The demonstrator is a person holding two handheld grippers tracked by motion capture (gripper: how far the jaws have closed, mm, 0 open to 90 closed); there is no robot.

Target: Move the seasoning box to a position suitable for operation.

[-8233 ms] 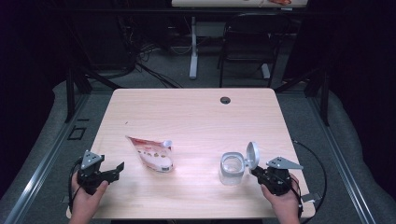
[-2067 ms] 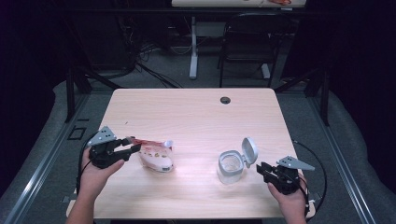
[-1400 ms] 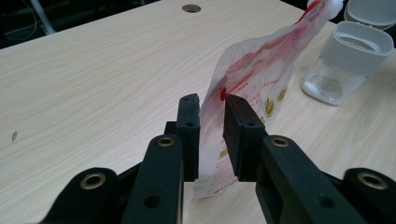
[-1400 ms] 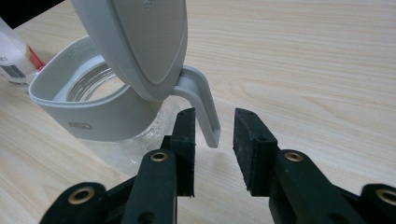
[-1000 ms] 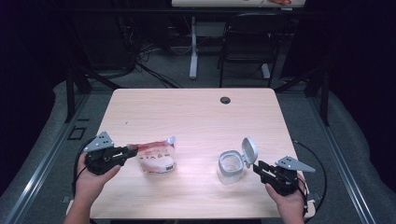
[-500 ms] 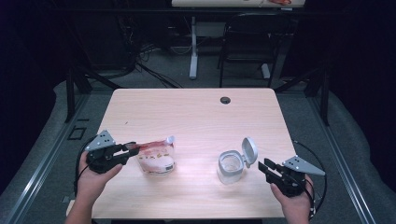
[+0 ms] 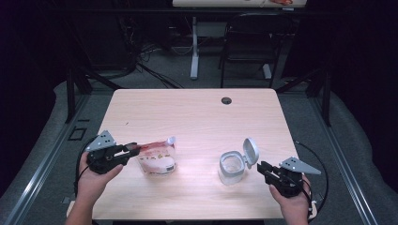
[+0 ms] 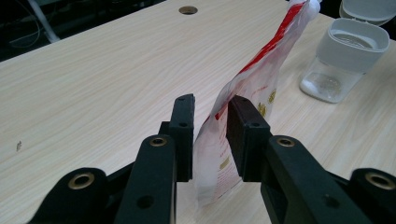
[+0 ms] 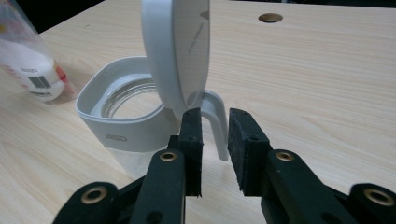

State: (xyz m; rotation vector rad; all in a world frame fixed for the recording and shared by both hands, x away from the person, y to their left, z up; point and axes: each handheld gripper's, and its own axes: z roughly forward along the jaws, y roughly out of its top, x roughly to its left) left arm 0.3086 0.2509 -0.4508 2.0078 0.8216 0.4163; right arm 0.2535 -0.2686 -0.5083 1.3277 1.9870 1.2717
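On the wooden table [image 7: 197,112] the work looked barely begun: the clear jar [image 7: 231,167] stood toward the right with its white hinged lid [image 7: 250,151] flipped up, apparently empty, and nothing had yet been poured in. The red-and-white pouch [image 7: 157,157] stood left of it, one edge pinched by the left gripper [image 7: 126,151]. The right gripper [image 9: 215,140] had just been narrowing its jaws around the lid's tab [image 9: 215,122], not yet pressing it; steadying the jar and tipping the pouch over seemed left.
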